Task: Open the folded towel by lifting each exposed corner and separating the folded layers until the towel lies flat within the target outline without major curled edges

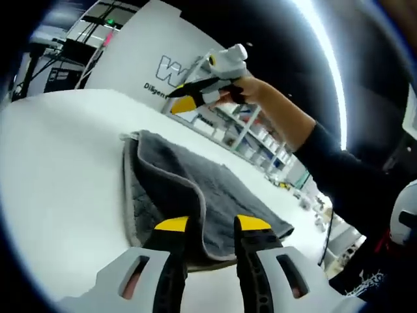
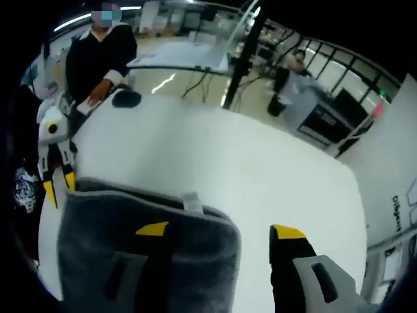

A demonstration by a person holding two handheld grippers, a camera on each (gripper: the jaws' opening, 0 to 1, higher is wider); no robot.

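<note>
Two yellow-tipped jaws of the left gripper [image 1: 212,225] stand apart, empty, over the near edge of the folded grey towel [image 1: 189,189] on the white table [image 1: 58,163]. Beyond the towel, the right gripper [image 1: 195,88] is raised by a dark-sleeved arm; its state cannot be told there.

Right gripper view: right gripper [image 2: 221,229] open, left jaw over the towel [image 2: 143,261]. Left gripper [image 2: 55,166] hangs at the towel's left edge.
</note>
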